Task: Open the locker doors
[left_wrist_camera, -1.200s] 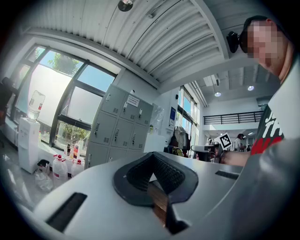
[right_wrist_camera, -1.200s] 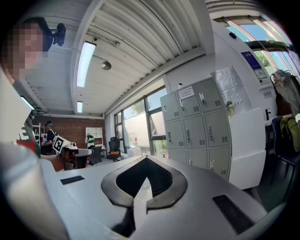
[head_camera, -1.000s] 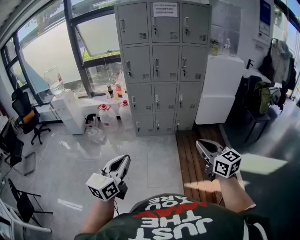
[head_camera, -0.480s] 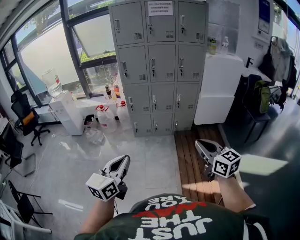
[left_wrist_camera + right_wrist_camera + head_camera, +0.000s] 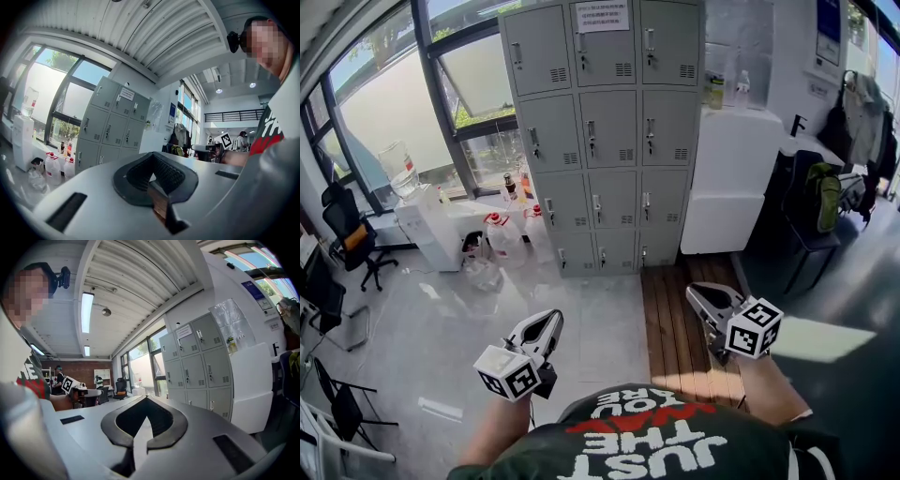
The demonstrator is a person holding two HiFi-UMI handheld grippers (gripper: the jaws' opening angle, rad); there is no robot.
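Head view puts the grey lockers [image 5: 605, 131] at twelve o'clock, every door closed, well apart from both grippers. The left gripper [image 5: 551, 321] sits at seven o'clock and the right gripper [image 5: 696, 292] at five. Each points toward the lockers, its jaws pressed together on nothing.

Grey metal locker [image 5: 600, 131], upright at the floor's [image 5: 581, 328] far edge: twelve doors [image 5: 610, 124], three columns by four rows, all shut, each with handle [image 5: 592, 138] and vent slots [image 5: 622, 149]; paper notice [image 5: 602, 16] on top-middle door
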